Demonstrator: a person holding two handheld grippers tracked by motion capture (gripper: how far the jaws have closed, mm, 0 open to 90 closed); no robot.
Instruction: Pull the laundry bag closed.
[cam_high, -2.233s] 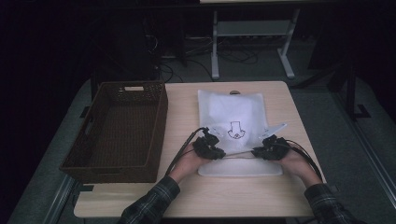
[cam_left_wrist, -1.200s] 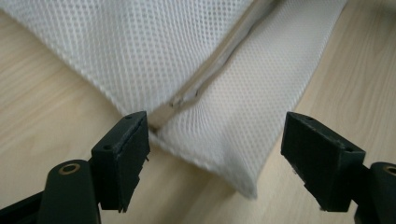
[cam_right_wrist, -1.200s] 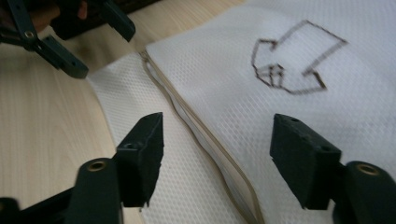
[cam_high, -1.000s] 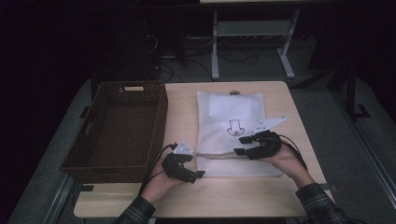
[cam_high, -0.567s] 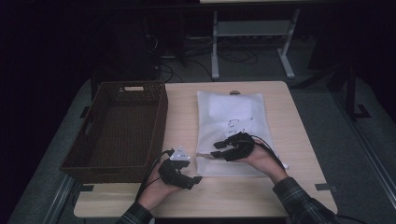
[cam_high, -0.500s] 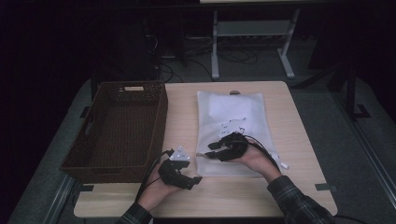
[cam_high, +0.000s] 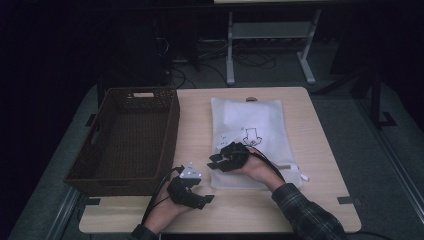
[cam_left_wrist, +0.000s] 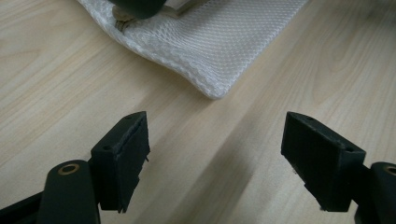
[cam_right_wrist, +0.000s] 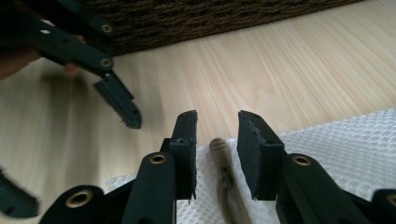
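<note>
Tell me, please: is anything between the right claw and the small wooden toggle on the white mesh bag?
Nothing visible blocks it. The right claw already has its jaws on either side of the wooden toggle, which lies on the white mesh bag; the jaws have just been closing, with small gaps left. The left claw is off to the side.

It looks like a lab: a dark room with grey carpet (cam_high: 385, 165), loose cables (cam_high: 250, 60) under a metal frame (cam_high: 270, 35), and tape marks (cam_high: 348, 200) on the wooden worktop (cam_high: 200, 125).

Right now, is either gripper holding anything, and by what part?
Nothing is gripped. The left gripper stands open over bare table. The right gripper has been closing around the mesh bag's toggle, pads not touching it.
</note>
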